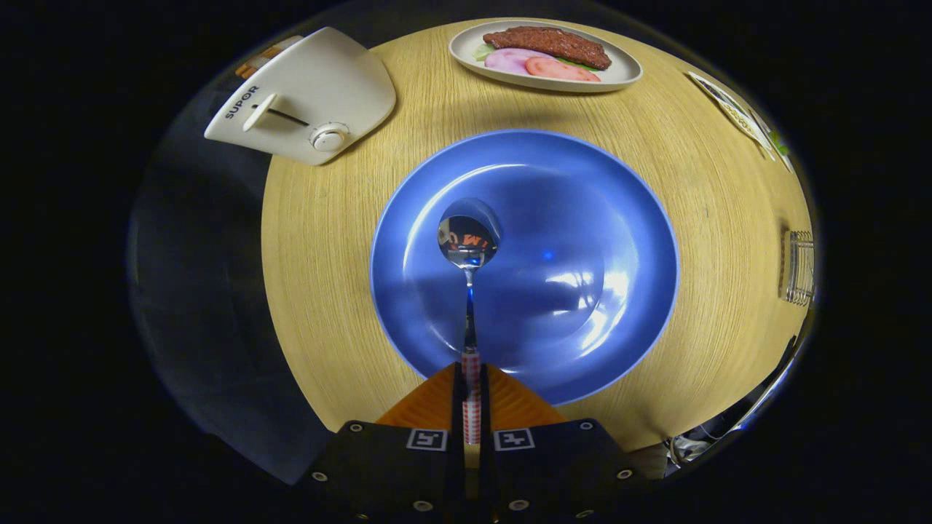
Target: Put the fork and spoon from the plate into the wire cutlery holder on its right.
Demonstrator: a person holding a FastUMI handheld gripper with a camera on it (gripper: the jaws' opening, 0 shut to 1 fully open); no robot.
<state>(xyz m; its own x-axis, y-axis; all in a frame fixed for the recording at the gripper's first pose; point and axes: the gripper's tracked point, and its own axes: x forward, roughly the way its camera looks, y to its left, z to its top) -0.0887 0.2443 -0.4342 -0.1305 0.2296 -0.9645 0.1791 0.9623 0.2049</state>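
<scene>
- On the round desk (349, 240): pale wood-grain top, matte, fine lines running across it; it carries every item below.
- Blue plate (582, 189): wide, round, glossy glaze with bright glints and a shallow well; lies just ahead of the claw. No fork lies on it, so by this showing the fork's share is likely done, though that cannot be confirmed from here.
- White appliance (320, 87): smooth plastic housing, slider slot and round knob; stands beyond the plate, to its left.
- Oval dish (619, 73): pale ceramic, holding a brown slab and pink slices that look like model food; beyond the plate.
- Wire cutlery holder (799, 266): thin metal grid, upright, well apart from the plate on its right; contents too small to tell.
- Spoon (468, 247): polished steel, mirror bowl over the plate's well, slim neck, checked patterned handle.
- Claw (472, 378): fingers together, clamped on the spoon's handle. Remaining: carry the spoon right and drop it into the holder.
</scene>
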